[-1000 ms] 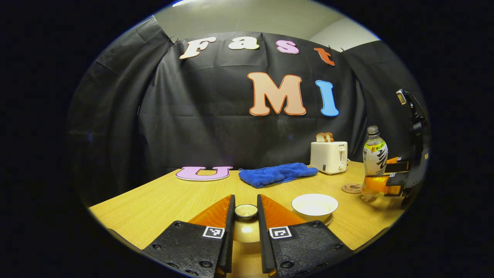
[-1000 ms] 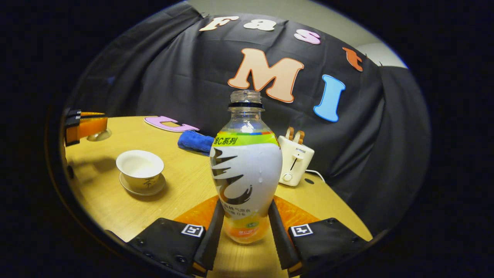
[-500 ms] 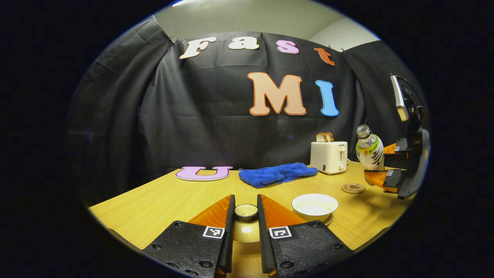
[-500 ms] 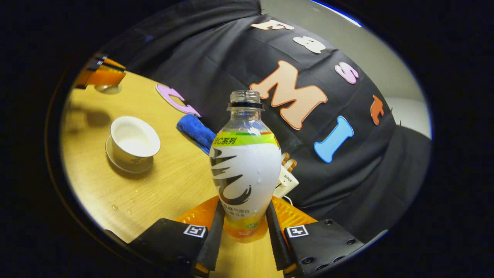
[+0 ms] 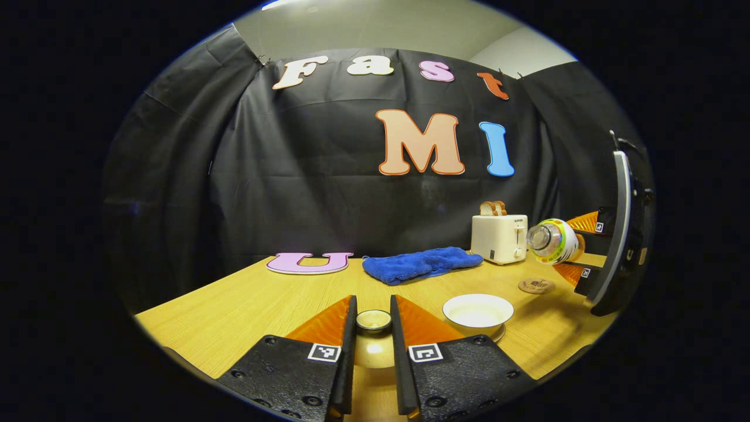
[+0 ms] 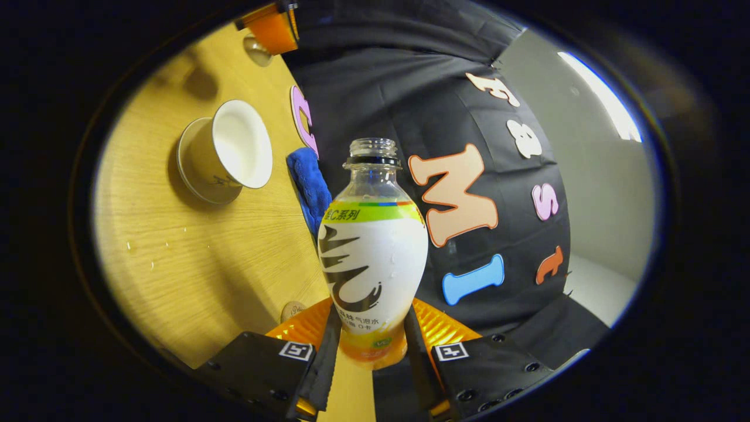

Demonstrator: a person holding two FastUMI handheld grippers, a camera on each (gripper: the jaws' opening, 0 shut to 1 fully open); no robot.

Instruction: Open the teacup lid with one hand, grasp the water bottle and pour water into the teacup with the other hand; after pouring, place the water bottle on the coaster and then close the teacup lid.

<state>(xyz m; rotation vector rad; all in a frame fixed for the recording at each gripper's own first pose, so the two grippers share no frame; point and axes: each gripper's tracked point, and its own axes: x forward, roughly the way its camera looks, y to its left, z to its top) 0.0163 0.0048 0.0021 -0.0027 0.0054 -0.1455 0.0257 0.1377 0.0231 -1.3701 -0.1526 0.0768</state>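
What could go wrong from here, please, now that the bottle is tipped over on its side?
1. The water bottle, lying nearly level in the right gripper, has its mouth short of the teacup, so water may land on the table, where drops already lie.
2. The grip sits low on the bottle, which might slip.
3. The left gripper holds the lid beside the cup, within splash range.
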